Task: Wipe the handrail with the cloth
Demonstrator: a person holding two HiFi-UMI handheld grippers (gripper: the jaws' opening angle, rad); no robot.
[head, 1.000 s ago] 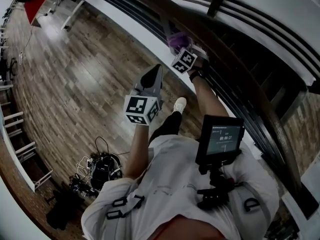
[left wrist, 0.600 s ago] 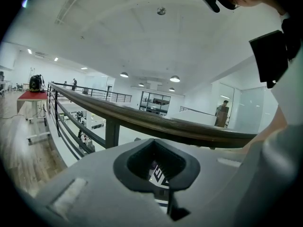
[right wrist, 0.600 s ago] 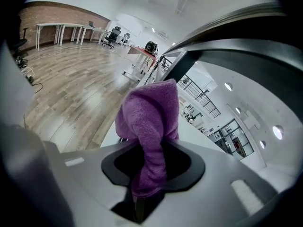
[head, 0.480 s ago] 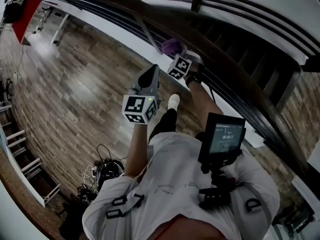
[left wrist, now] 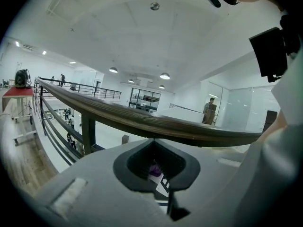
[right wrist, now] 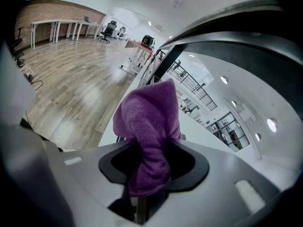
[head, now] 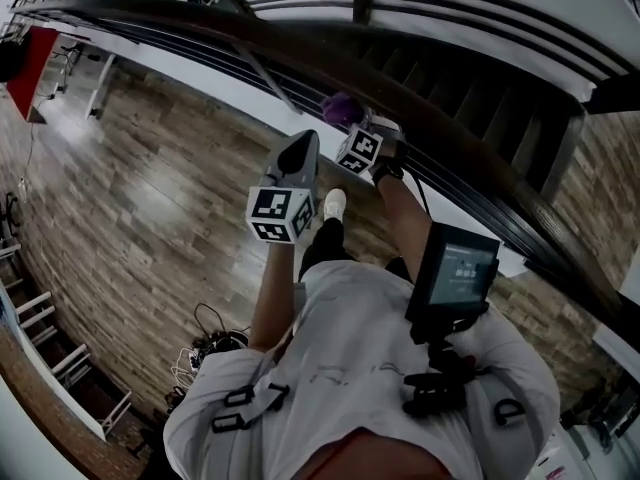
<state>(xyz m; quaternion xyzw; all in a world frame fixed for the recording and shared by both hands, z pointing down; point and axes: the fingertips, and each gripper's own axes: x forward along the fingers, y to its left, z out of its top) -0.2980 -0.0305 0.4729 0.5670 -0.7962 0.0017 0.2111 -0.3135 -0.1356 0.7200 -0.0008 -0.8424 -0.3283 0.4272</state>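
The dark wooden handrail curves across the top of the head view. My right gripper is at the rail, pointing down at it, with a purple cloth bunched between its jaws. In the right gripper view the cloth sticks up out of the right gripper, whose jaws have just been opening and still pinch it. My left gripper hovers beside and below the rail, shut and holding nothing. From the left gripper view the handrail passes just above.
A wooden floor lies far below the balcony. Thin metal bars run under the rail. A small screen sits on the person's chest rig. Cables lie on the floor, and a red table stands far left.
My right gripper has travelled along the handrail with the cloth, and the left gripper has moved along with it. The person has stepped forward, so the rail sits differently in view.
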